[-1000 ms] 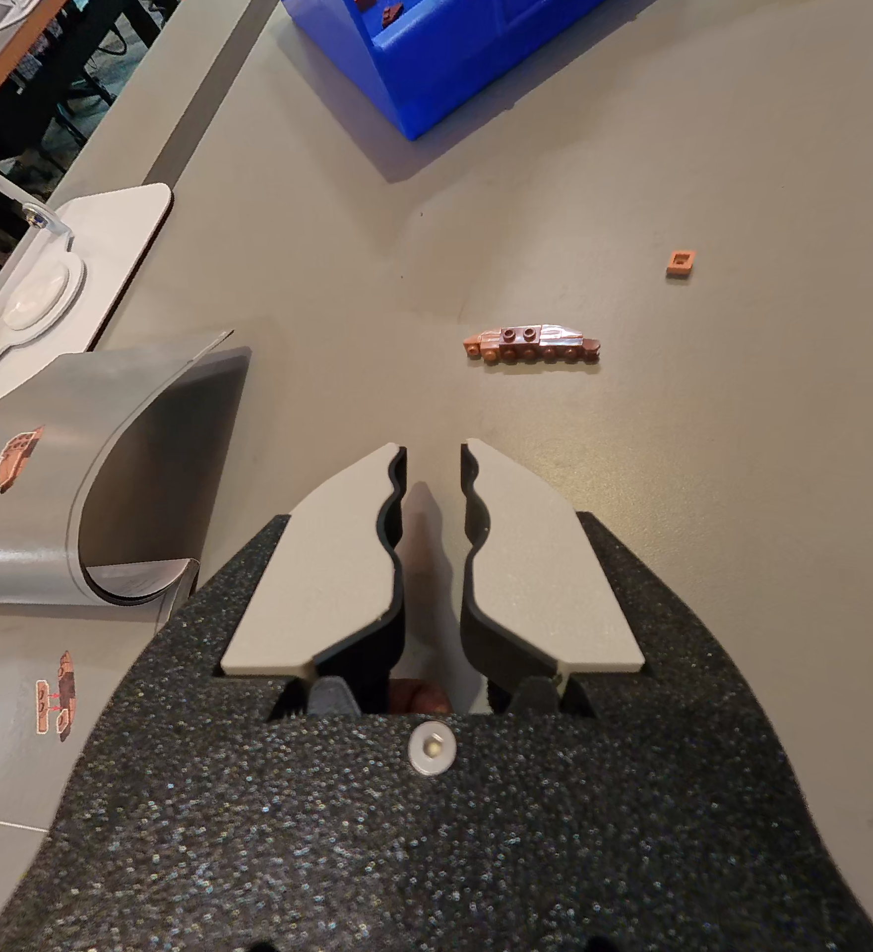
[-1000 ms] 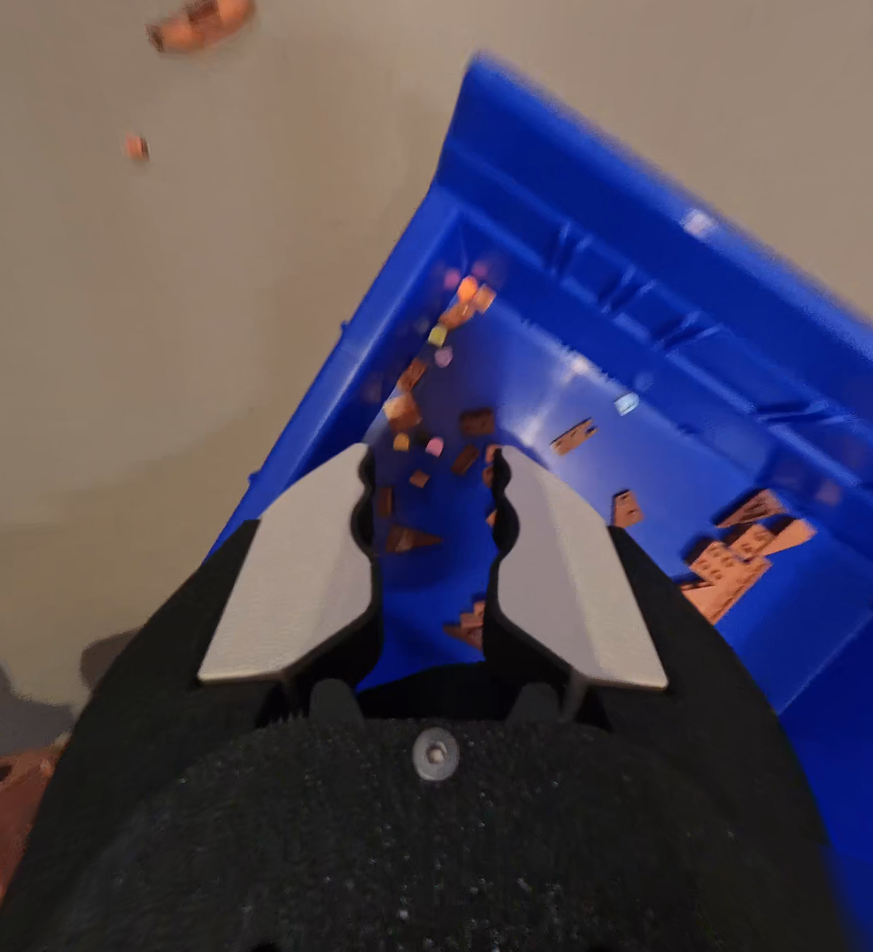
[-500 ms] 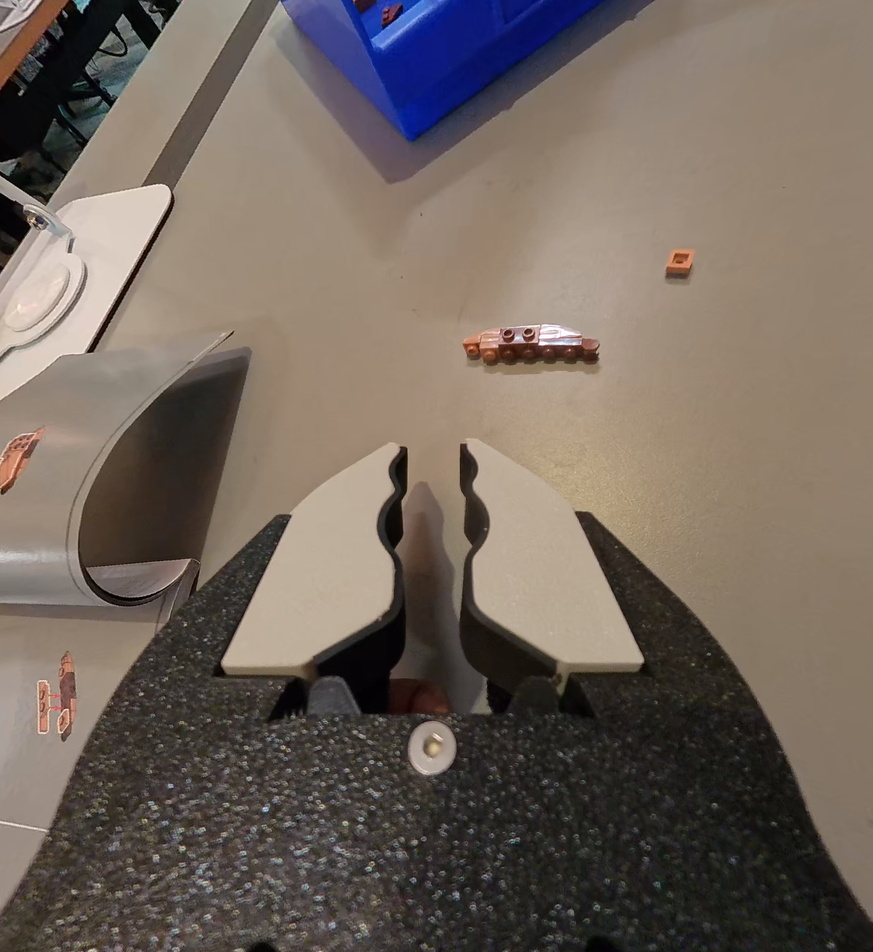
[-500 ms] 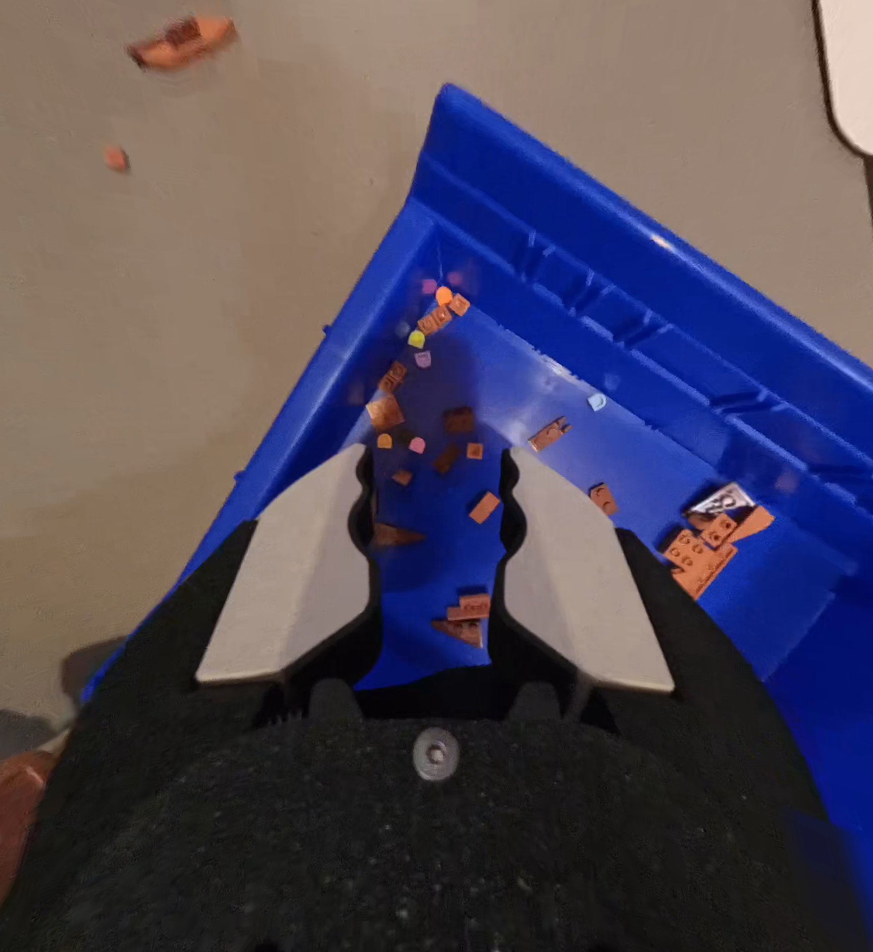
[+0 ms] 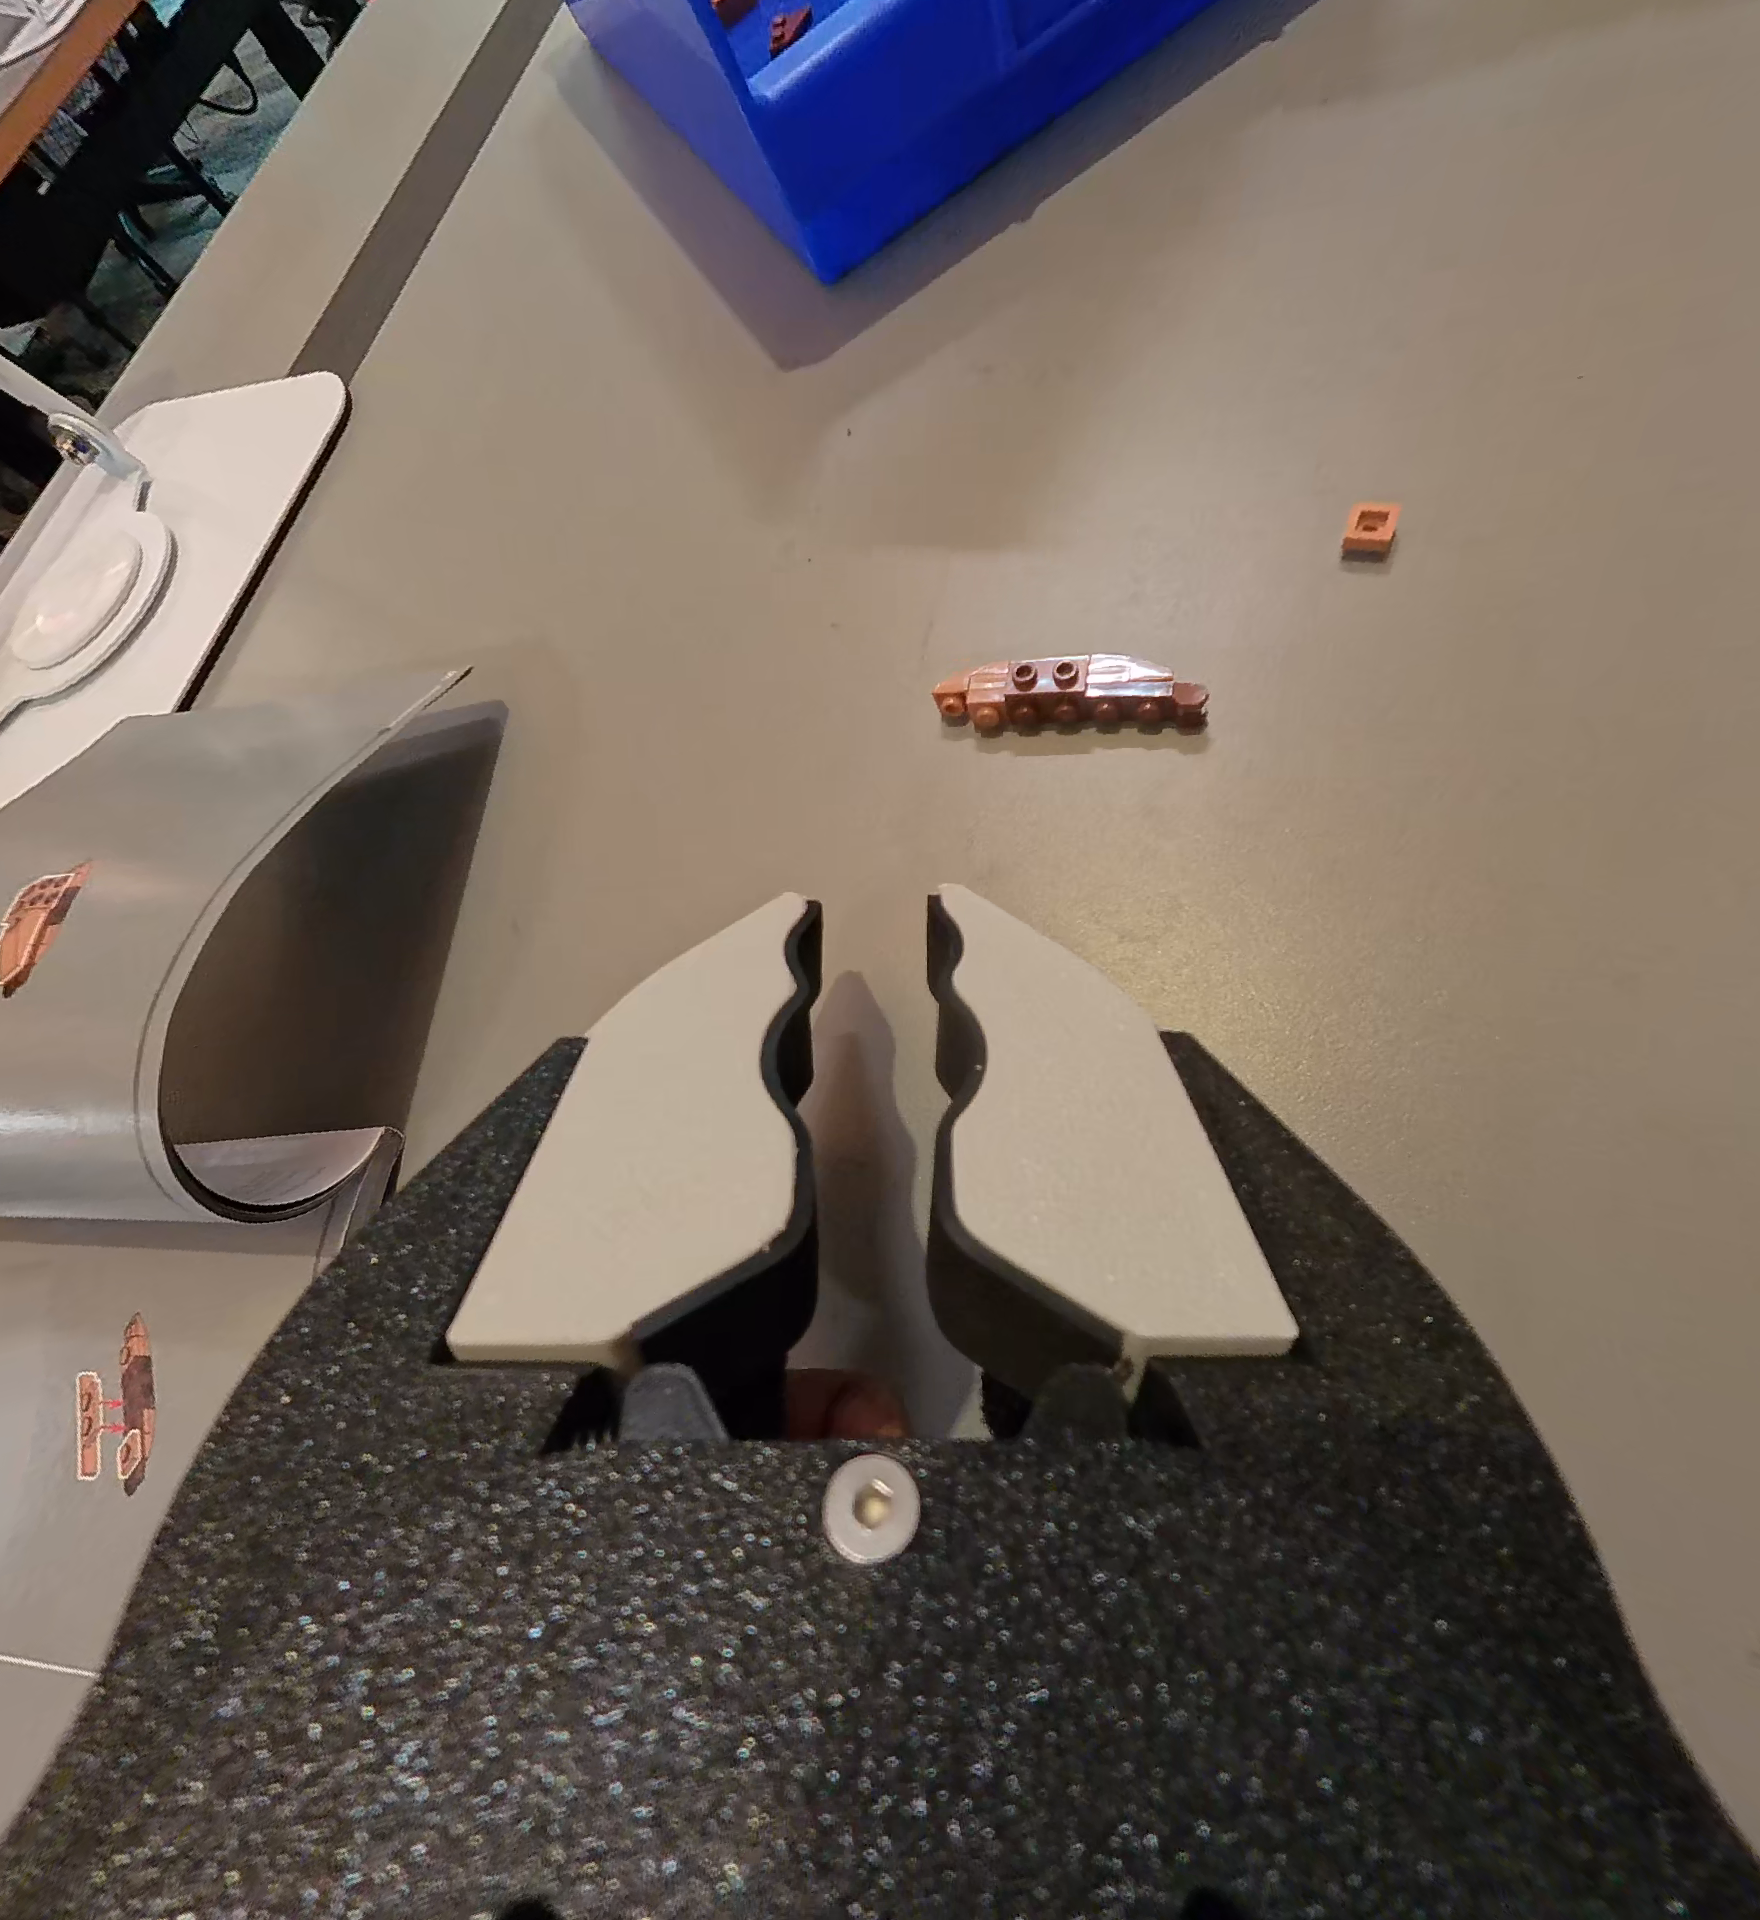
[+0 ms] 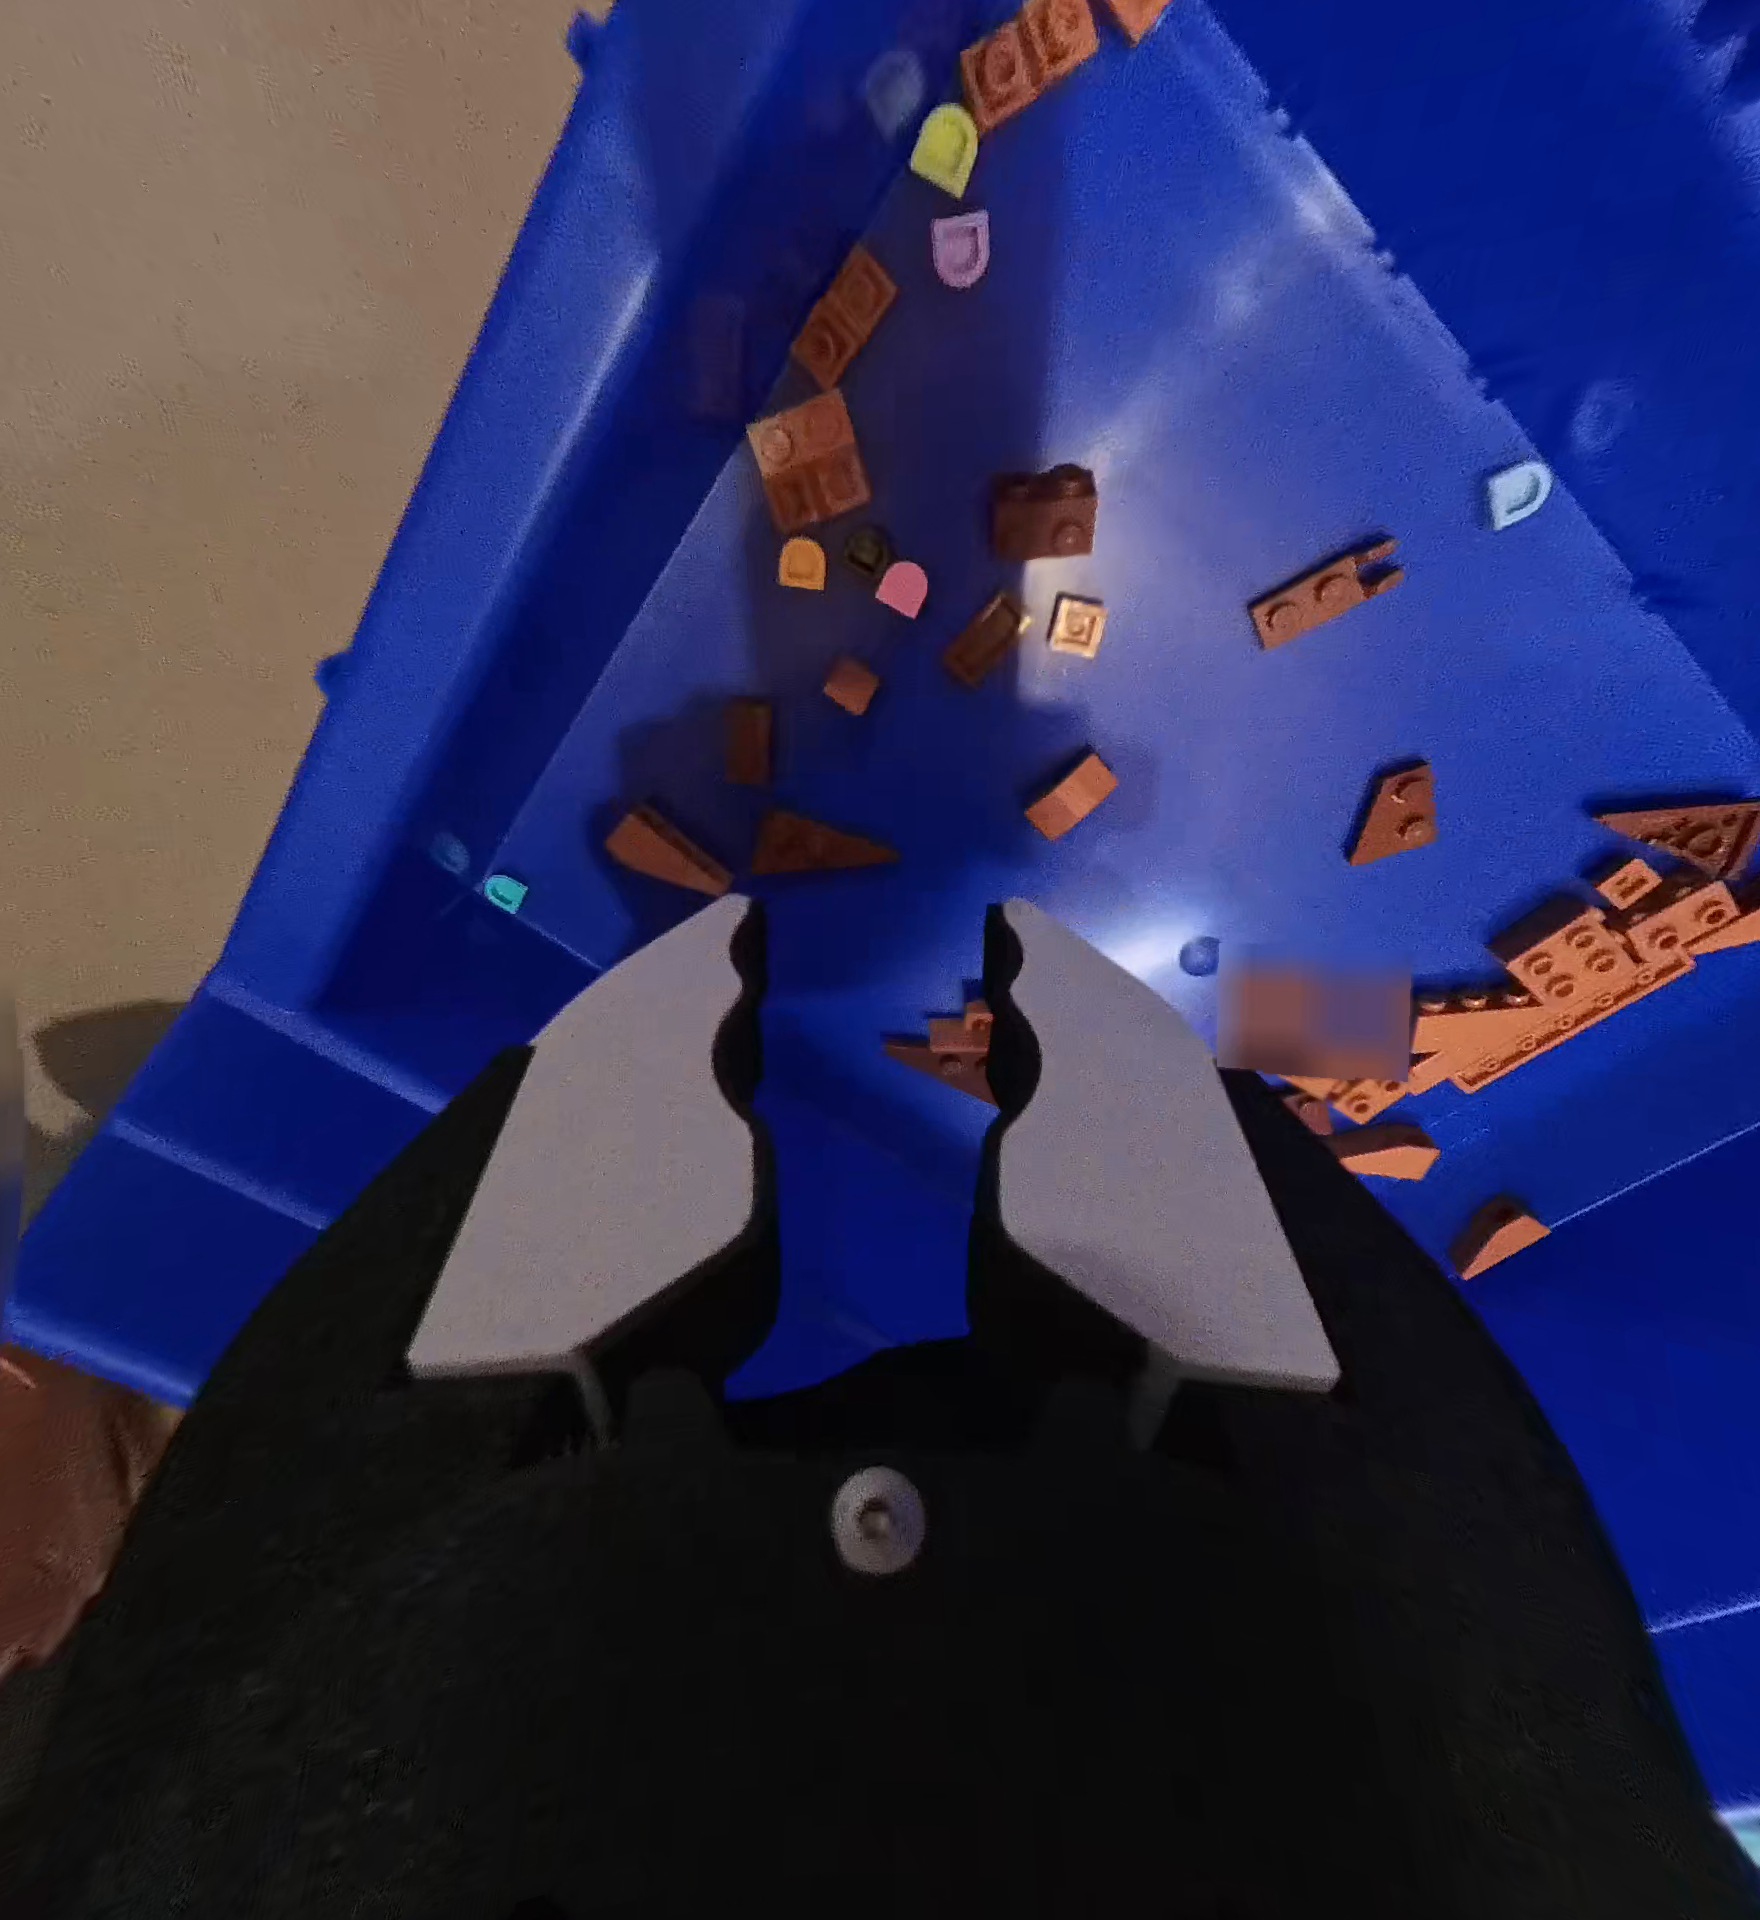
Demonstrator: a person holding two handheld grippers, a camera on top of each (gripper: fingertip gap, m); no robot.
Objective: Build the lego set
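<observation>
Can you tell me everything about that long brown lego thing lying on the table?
The long brown lego piece is a small half-built model made of shiny plastic bricks clicked together. A row of round studs faces the camera along its near side, two dark studs sit on top, and smooth sloped parts taper toward both ends. It lies flat on the grey table, ahead of the left gripper, whose jaws are open and empty. Nothing touches it but the table. A tiny orange square plate lies apart from it.

grey table (image 5: 1478, 1039) with blue bin (image 5: 917, 135), brown lego assembly (image 5: 1068, 694), small orange plate (image 5: 1372, 531), curled instruction booklet (image 5: 128, 997)
</observation>
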